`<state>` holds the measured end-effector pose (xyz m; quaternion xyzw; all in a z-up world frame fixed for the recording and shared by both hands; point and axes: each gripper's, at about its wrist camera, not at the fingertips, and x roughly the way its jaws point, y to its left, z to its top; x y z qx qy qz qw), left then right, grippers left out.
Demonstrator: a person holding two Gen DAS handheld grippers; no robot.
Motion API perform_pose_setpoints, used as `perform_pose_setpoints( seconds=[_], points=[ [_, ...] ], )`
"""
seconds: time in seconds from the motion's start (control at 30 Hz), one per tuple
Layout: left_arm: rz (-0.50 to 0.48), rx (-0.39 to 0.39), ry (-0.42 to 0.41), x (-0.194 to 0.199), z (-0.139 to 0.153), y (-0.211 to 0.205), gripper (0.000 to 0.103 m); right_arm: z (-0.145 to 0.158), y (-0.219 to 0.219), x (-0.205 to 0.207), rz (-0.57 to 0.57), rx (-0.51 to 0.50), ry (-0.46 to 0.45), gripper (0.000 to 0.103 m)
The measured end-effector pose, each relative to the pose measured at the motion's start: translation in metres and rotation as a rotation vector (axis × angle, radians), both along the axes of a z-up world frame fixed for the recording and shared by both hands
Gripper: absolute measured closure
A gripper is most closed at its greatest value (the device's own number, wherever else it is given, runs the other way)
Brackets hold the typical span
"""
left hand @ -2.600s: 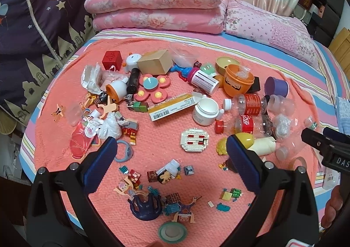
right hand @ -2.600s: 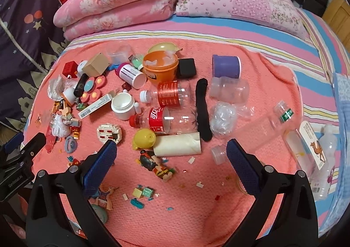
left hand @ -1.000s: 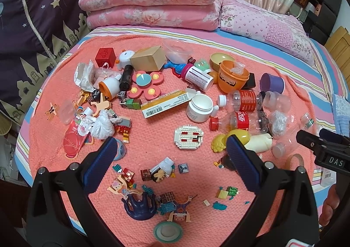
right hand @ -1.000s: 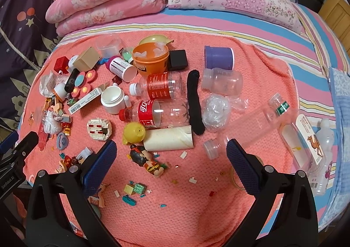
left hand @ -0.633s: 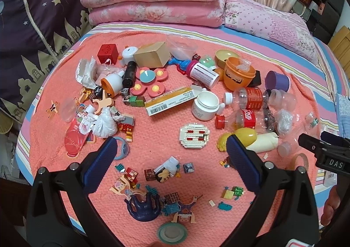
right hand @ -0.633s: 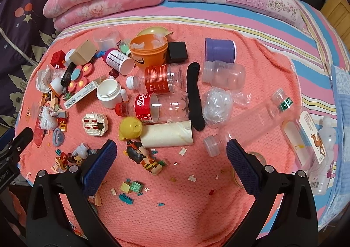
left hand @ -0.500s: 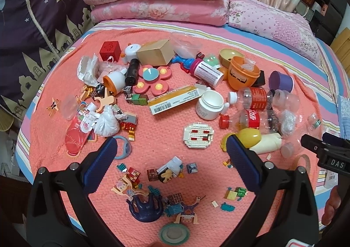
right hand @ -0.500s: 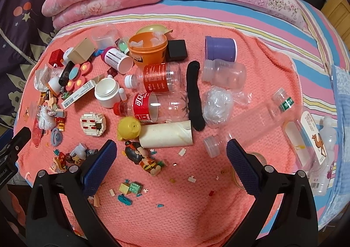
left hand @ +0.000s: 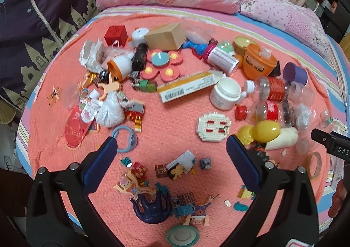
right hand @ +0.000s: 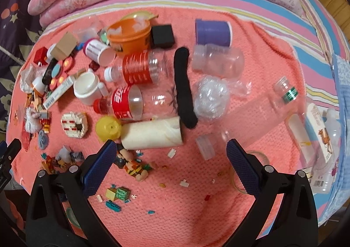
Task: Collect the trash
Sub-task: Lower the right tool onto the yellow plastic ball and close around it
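**Both tongs hanging wide over a littered bed**

The left gripper is hovering with its jaws spread apart and nothing between them, above the near part of the orange blanket. The right gripper is likewise gaping and holding nothing, poised over the same blanket near its front edge.

Taking the paper roll as the marker and going from left to right in the right wrist view: far to its left a white crumpled bag is lying among small toy bits. Nearer, a white brick plate is sitting to the roll's left, and a yellow ball is touching the roll's left end. Just behind the roll a red-labelled bottle is lying on its side, with a second, orange-labelled bottle behind that and an orange tub farther back still. A toy figure is lying just in front of the roll, beside the right gripper's left finger. A black sock is stretching back from the roll's right end. To the right of the sock a ball of clear plastic wrap is resting, and farther right a large clear bottle is lying across the blanket, reaching toward its right edge.
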<state>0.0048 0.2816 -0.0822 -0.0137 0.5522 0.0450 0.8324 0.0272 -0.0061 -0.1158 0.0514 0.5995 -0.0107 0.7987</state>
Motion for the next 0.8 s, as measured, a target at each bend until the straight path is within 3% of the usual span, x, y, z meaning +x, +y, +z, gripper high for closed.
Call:
perform_pose_setpoints(
  seconds=[0.17, 0.4, 0.8],
  points=[
    [0.020, 0.016, 0.031, -0.012, -0.014, 0.013, 0.007, -0.022, 0.020, -0.005, 0.056, 0.008, 0.045, 0.005],
    [0.077, 0.030, 0.056, -0.025, -0.026, 0.044, 0.007, -0.030, 0.061, 0.010, 0.139, 0.021, 0.053, 0.005],
    [0.138, 0.037, 0.073, -0.027, -0.043, 0.081, 0.007, -0.056, 0.100, 0.029, 0.179, 0.016, 0.098, 0.005]
  ],
)
